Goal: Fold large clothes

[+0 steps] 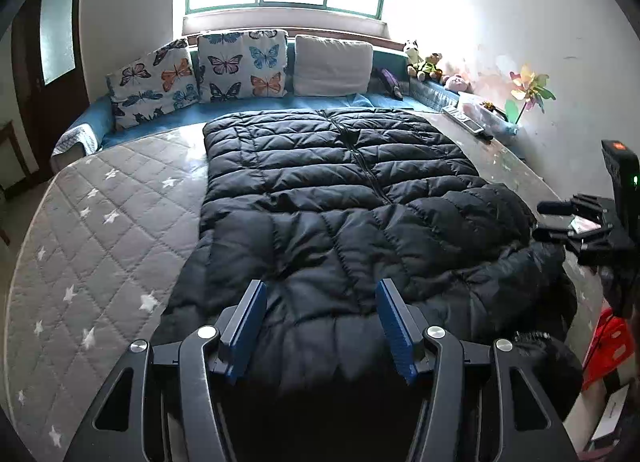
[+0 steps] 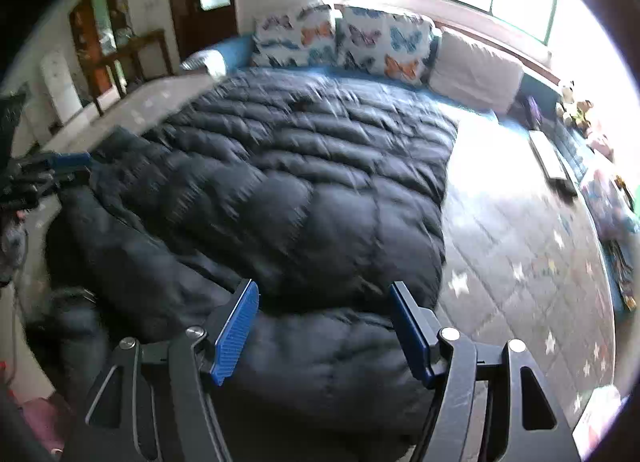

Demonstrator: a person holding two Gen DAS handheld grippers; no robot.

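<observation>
A large black quilted down coat [image 1: 332, 197] lies spread on the grey star-quilted mattress [image 1: 104, 229], zipper up, its near end bunched towards me. My left gripper [image 1: 322, 326] is open and empty just above the coat's near end. My right gripper [image 2: 324, 326] is open and empty over the coat [image 2: 304, 197] near its right side; that view is blurred. The right gripper also shows at the right edge of the left wrist view [image 1: 560, 221], beside the coat's folded sleeve. The left gripper shows at the left edge of the right wrist view [image 2: 60, 165].
Butterfly cushions [image 1: 200, 73] and a white pillow [image 1: 332, 63] line the far end under a window. Stuffed toys [image 1: 424, 61], a remote [image 1: 464, 117] and a paper pinwheel [image 1: 528, 91] sit along the right wall. A red object [image 1: 608, 342] lies at near right.
</observation>
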